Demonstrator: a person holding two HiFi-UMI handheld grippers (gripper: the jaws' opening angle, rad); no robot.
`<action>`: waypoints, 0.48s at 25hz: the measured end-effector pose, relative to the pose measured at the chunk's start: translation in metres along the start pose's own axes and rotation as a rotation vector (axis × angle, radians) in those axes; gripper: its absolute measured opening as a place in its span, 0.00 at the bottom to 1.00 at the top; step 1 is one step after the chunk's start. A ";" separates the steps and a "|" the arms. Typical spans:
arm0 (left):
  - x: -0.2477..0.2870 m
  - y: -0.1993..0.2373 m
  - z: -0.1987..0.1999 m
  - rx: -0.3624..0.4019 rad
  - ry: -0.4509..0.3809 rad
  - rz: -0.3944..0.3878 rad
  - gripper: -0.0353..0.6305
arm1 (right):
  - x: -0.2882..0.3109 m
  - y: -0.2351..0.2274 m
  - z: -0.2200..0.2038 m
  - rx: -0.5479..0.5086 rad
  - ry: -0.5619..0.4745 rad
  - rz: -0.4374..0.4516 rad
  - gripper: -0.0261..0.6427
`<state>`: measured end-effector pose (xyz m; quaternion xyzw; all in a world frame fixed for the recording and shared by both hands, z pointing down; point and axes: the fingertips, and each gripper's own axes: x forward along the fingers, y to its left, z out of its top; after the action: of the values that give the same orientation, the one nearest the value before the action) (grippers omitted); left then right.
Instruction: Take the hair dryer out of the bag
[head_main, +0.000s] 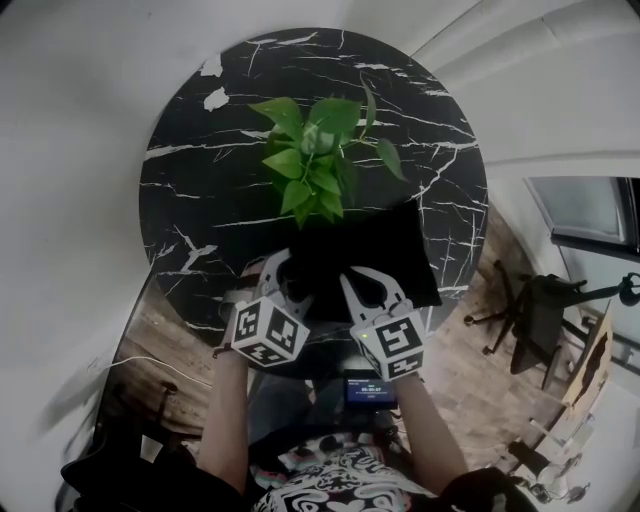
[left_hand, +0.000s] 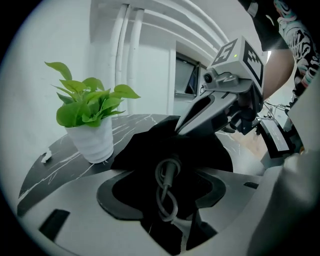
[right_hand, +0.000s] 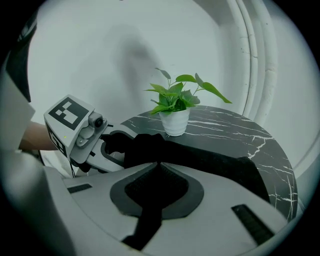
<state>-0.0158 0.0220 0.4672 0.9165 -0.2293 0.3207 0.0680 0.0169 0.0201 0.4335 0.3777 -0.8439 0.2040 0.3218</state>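
A black bag (head_main: 385, 250) lies on the near part of a round black marble table (head_main: 200, 150), its mouth toward me. In the left gripper view the mouth of the bag (left_hand: 150, 145) gapes, and a coiled grey cord (left_hand: 167, 197) of the hair dryer shows inside; the dryer's body is hidden. My left gripper (head_main: 287, 275) (left_hand: 170, 172) stands open around that mouth, with the cord between its jaws and not pressed. My right gripper (head_main: 350, 276) (right_hand: 157, 164) is shut on the bag's edge (right_hand: 210, 160), just right of the left one.
A green plant in a white ribbed pot (head_main: 315, 150) (left_hand: 92, 137) (right_hand: 175, 120) stands right behind the bag. A dark chair (head_main: 535, 310) is on the wooden floor to the right. A small lit screen (head_main: 368, 388) sits below the table edge, near my body.
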 end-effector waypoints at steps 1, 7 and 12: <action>0.002 0.000 0.000 0.010 0.006 -0.010 0.41 | 0.000 -0.003 0.000 0.007 -0.003 -0.009 0.08; 0.006 -0.005 0.000 0.055 0.037 -0.062 0.41 | -0.003 -0.014 -0.003 0.048 -0.007 -0.044 0.08; 0.006 -0.013 0.003 0.039 0.042 -0.146 0.41 | -0.005 -0.021 -0.004 0.085 -0.012 -0.058 0.08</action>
<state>-0.0039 0.0306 0.4686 0.9249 -0.1541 0.3386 0.0782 0.0375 0.0116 0.4351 0.4168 -0.8250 0.2280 0.3061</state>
